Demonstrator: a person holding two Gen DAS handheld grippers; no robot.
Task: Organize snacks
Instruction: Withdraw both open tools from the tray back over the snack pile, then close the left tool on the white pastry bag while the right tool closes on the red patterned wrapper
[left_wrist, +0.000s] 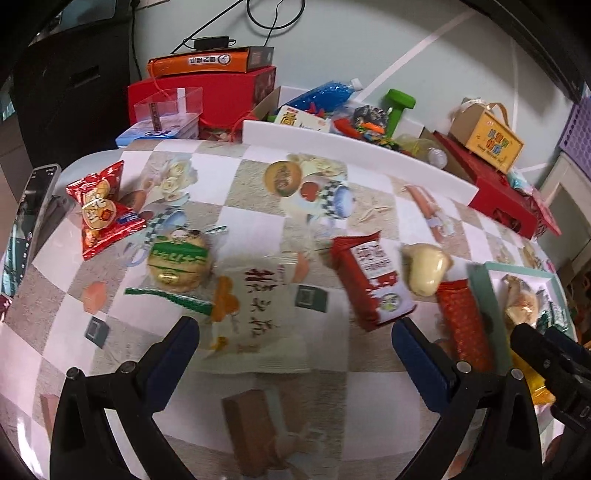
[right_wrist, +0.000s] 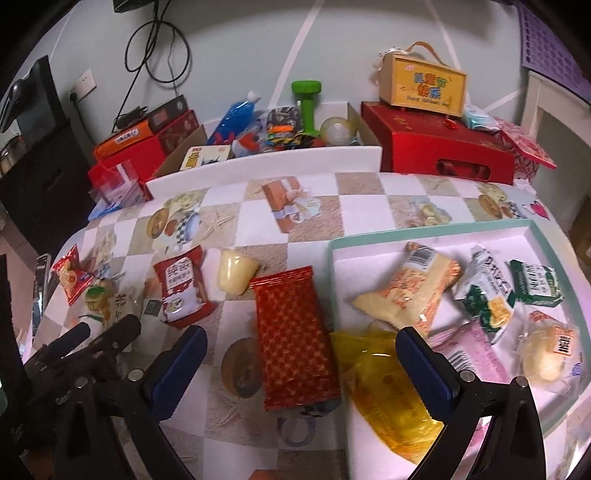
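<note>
Left gripper (left_wrist: 295, 326): jaws spread apart, empty, above the checked tablecloth (left_wrist: 258, 206). One white packet (left_wrist: 258, 314) lies flat between its fingers. Just beyond the left finger: one round biscuit pack (left_wrist: 177, 264); farther left, one red crisp bag (left_wrist: 99, 210). Ahead of the right finger: one red-and-white pouch (left_wrist: 373, 277), one pale jelly cup (left_wrist: 426, 267) touching it.

Right gripper (right_wrist: 301, 341): jaws spread apart, empty. One red patterned bar (right_wrist: 291, 339) lies between its fingers; one yellow packet (right_wrist: 384, 384) overlaps the tray's near-left edge, beside the right finger.

Tray (right_wrist: 546, 232), right of the bar, holds six snacks counting the yellow one: orange packet (right_wrist: 410, 291), pink packet (right_wrist: 469, 350), green-white packet (right_wrist: 484, 291), green carton (right_wrist: 535, 282), clear-wrapped bun (right_wrist: 546, 350).

Beyond the table's far edge: white board (right_wrist: 266, 162), open box of oddments (right_wrist: 280, 125), red boxes (right_wrist: 436, 147). A phone (left_wrist: 33, 214) sits far left.
</note>
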